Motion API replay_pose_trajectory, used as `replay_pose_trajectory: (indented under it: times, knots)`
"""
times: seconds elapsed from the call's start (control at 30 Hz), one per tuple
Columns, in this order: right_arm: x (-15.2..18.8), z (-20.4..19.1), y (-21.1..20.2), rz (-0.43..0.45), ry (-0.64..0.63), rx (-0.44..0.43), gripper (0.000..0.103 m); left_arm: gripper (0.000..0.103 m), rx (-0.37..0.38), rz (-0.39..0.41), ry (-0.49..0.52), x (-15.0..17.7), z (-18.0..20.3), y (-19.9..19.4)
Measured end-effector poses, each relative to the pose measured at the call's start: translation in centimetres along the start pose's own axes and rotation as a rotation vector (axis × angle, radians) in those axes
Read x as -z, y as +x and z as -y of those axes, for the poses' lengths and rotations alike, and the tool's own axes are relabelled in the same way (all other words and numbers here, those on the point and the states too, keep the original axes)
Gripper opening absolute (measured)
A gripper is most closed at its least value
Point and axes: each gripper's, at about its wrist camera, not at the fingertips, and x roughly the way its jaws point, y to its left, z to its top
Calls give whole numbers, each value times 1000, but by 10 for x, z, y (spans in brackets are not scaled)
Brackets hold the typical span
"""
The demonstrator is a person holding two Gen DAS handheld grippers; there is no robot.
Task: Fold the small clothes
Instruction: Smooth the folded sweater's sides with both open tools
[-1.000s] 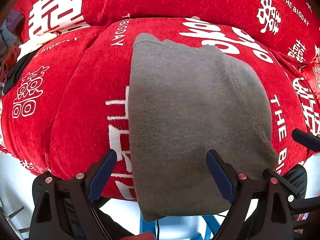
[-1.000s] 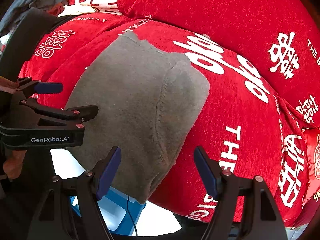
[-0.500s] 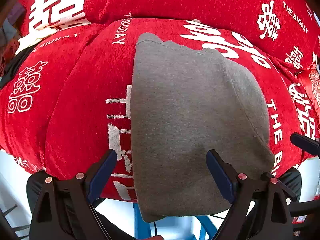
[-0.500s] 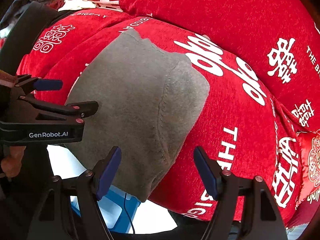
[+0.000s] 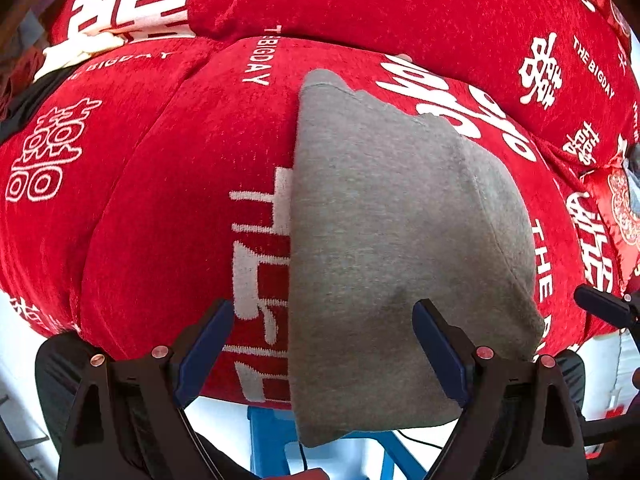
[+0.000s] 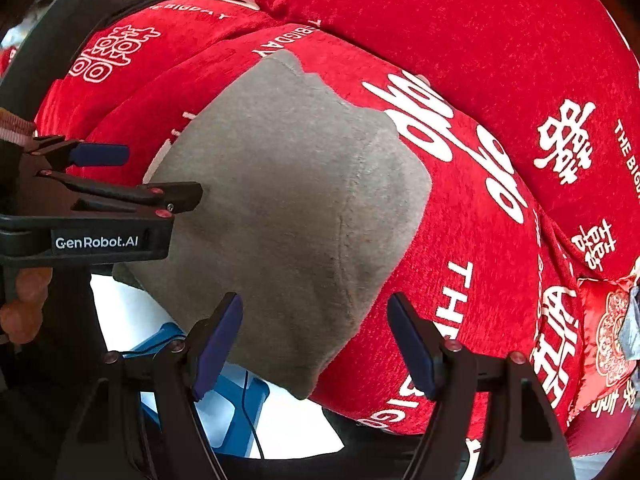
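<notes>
A folded grey knit garment [image 5: 400, 248] lies on a red sofa seat cushion [image 5: 168, 200], its near edge hanging over the cushion's front. It also shows in the right wrist view [image 6: 288, 208]. My left gripper [image 5: 322, 354] is open and empty, hovering over the garment's near left part. It also shows from the side in the right wrist view [image 6: 132, 172]. My right gripper [image 6: 314, 346] is open and empty, over the garment's near right corner; one of its fingertips [image 5: 600, 306] shows in the left wrist view.
The red sofa cover has white lettering, with a back cushion [image 5: 380, 4] behind. A pile of other clothes [image 5: 24, 76] lies at the far left. A blue stool [image 5: 272, 440] stands on the white floor below the seat edge. An embroidered red pillow [image 6: 608, 328] is at right.
Both grippers have drifted slightly; the left view has shifted a little leftward, so the garment sits further right. Jaws stay open, and the garment has not moved.
</notes>
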Motion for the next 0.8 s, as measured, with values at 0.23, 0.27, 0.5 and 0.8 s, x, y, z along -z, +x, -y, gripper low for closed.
replay_pose_trajectory:
  times: [0.23, 0.27, 0.5, 0.8]
  knots:
    - [-2, -9, -5, -6, -28, 24, 78, 91, 27, 12, -33, 2, -12, -2]
    - [-2, -10, -6, -6, -30, 26, 78, 91, 28, 14, -36, 2, -13, -3]
    - [-1, -10, -12, 14, -29, 22, 78, 91, 15, 27, -36, 2, -15, -8]
    - [8, 9, -12, 45, 25, -17, 78, 91, -40, 14, -15, 2, -5, -9]
